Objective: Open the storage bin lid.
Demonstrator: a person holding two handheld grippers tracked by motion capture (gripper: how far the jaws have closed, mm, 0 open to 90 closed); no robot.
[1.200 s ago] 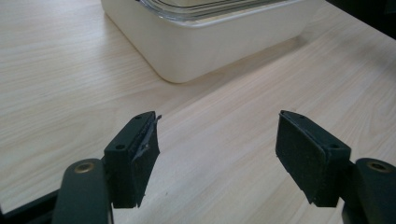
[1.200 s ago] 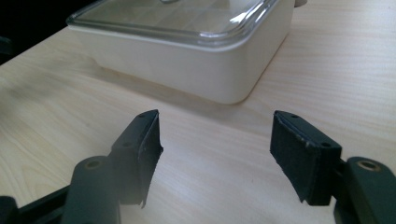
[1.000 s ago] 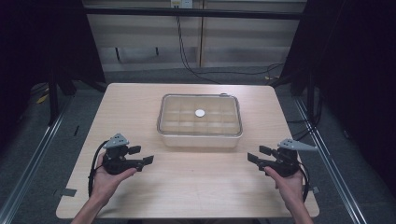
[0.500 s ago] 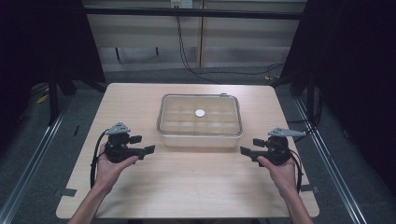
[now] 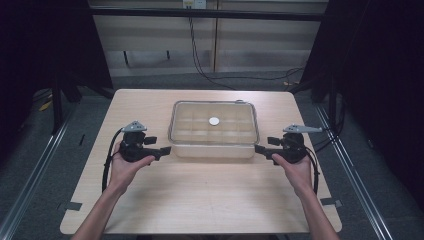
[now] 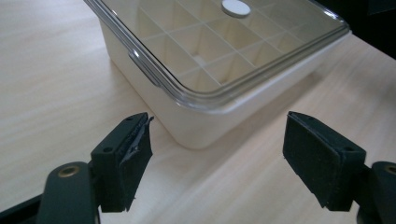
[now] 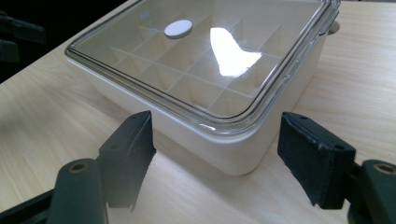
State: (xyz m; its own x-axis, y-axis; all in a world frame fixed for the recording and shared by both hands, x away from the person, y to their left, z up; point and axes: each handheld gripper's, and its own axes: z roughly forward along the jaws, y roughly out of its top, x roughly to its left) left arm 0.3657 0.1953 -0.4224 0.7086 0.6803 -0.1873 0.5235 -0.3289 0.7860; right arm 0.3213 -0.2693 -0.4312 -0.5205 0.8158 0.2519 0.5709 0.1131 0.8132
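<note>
Table (image 5: 200, 200), lidded box (image 5: 214, 150) between tools.

Both hands moved forward and inward across the table. The left gripper (image 5: 161, 150) closed in on the lidded box (image 5: 214, 129) at its near left corner. The right gripper (image 5: 264, 148) drew up to its near right corner.

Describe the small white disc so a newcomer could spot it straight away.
Start at the wooden table and find the cream box with a clear lid at its middle, between the two grippers. The white disc sits on that lid near its centre. It is the only round, opaque mark above the grid of square compartments.
</note>
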